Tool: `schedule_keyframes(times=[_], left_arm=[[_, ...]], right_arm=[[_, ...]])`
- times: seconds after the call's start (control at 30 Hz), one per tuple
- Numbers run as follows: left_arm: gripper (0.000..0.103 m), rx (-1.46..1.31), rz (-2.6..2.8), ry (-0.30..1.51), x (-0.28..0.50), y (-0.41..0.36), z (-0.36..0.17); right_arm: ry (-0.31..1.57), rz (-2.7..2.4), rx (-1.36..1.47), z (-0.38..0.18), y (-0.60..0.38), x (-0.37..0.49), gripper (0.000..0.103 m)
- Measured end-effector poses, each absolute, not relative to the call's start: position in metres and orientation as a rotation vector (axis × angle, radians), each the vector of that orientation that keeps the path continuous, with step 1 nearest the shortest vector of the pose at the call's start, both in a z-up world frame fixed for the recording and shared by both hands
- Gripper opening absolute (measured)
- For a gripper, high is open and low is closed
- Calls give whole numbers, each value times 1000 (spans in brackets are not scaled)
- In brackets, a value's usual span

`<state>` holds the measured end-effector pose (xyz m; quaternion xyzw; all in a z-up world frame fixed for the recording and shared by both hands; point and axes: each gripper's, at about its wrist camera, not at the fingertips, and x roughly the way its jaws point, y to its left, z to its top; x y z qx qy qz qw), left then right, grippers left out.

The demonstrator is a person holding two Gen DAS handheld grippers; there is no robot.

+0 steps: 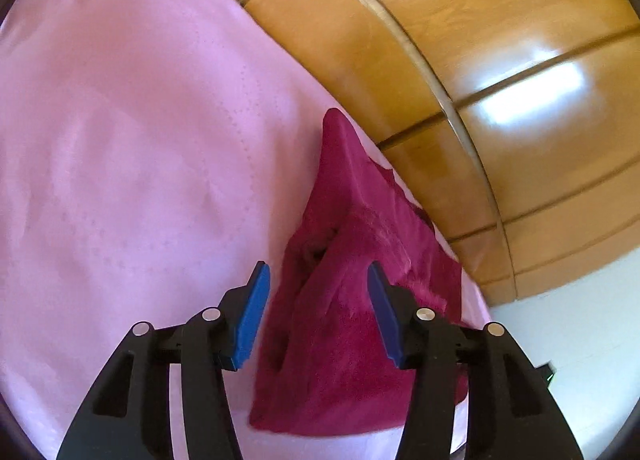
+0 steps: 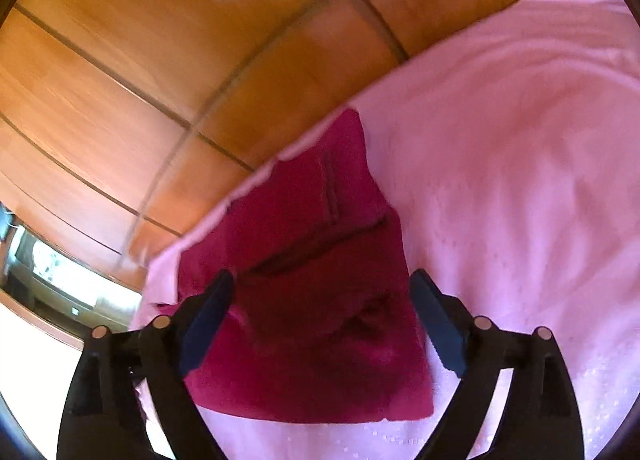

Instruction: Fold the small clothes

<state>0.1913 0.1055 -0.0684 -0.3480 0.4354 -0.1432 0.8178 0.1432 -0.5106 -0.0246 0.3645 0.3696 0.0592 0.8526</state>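
Closest to us in the left wrist view, our left gripper (image 1: 316,272) hangs above the bed with its two blue pads (image 1: 250,320) spread apart. Nothing is pinched between them; the pads press on no cloth. The dark red garment (image 1: 344,300) lies below and beyond them, seen through the gap between the fingers.

In the right wrist view, our right gripper (image 2: 322,280) stands wider still, its dark blue pads (image 2: 438,324) far apart on either side of the same dark red garment (image 2: 312,300). Here too the pads grip nothing; the cloth lies flat under the opening, and we cannot tell whether the left pad brushes its edge.

The garment is a fleecy piece, folded into a compact shape. From the right it looks roughly square with a seam or slit running across its upper layer; from the left it narrows to a point at the far end. It rests on the pink bedspread (image 1: 132,163), close to the edge of the bed, with a thin strip of pink showing between it and the drop.

The bedspread spreads wide to one side of the garment, smooth with soft wrinkles and a faint dotted pattern.

Beyond the bed edge stand glossy wooden wardrobe panels (image 1: 500,71), divided by thin grooves and catching bright patches of light. Low at the left of the right wrist view we see a window or screen (image 2: 60,280), too blurred to tell which.
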Motion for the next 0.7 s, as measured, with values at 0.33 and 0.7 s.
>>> schedule_keyframes(times=[0.33, 0.7], left_arm=[[49, -537, -430, 1002, 126, 85, -100], [16, -459, -431, 984, 112, 72, -83]], right_arm=[[913, 90, 580, -59, -489, 99, 73], [876, 92, 522, -45, -472, 97, 12]])
